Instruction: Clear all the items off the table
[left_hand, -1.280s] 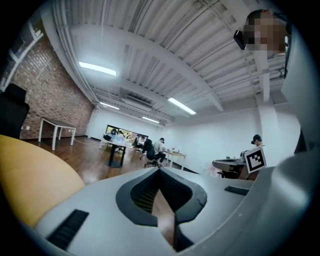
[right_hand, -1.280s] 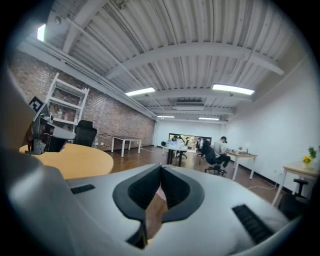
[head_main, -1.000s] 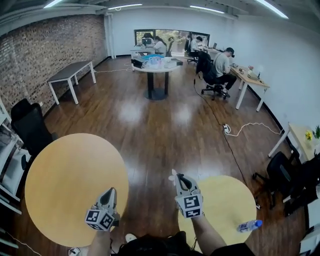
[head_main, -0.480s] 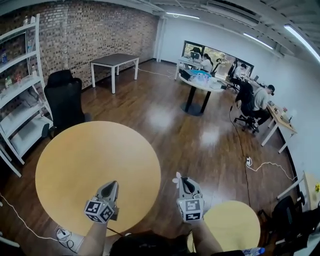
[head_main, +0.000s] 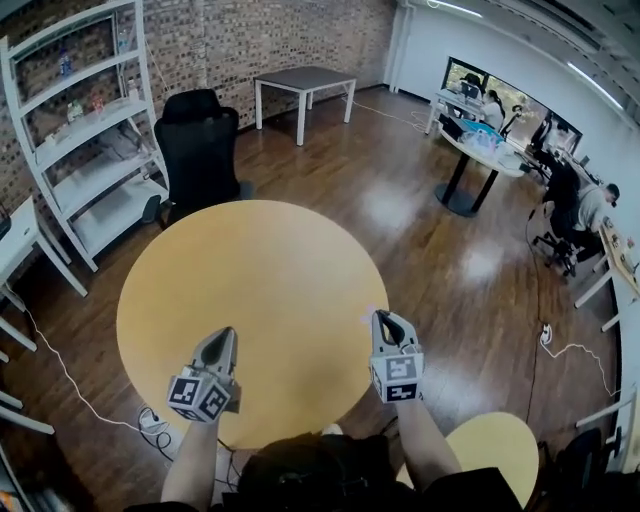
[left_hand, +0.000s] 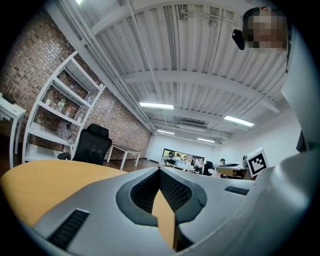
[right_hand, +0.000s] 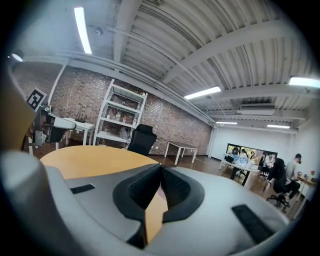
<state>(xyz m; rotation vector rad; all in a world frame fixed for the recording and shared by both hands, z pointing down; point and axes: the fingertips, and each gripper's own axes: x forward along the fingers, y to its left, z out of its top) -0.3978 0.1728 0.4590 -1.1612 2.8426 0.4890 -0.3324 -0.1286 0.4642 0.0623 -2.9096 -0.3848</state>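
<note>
So the left hand-held gripper (head_main: 222, 338) and right hand-held gripper (head_main: 384, 318) both hover pinched closed, empty, over the round desk (head_main: 250, 270).

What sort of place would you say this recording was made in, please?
Most likely a shared open-plan office or lab workspace: a brick wall with white shelving and a black office chair beside it, a round wooden table, and a person seated at desks on the far side.
</note>
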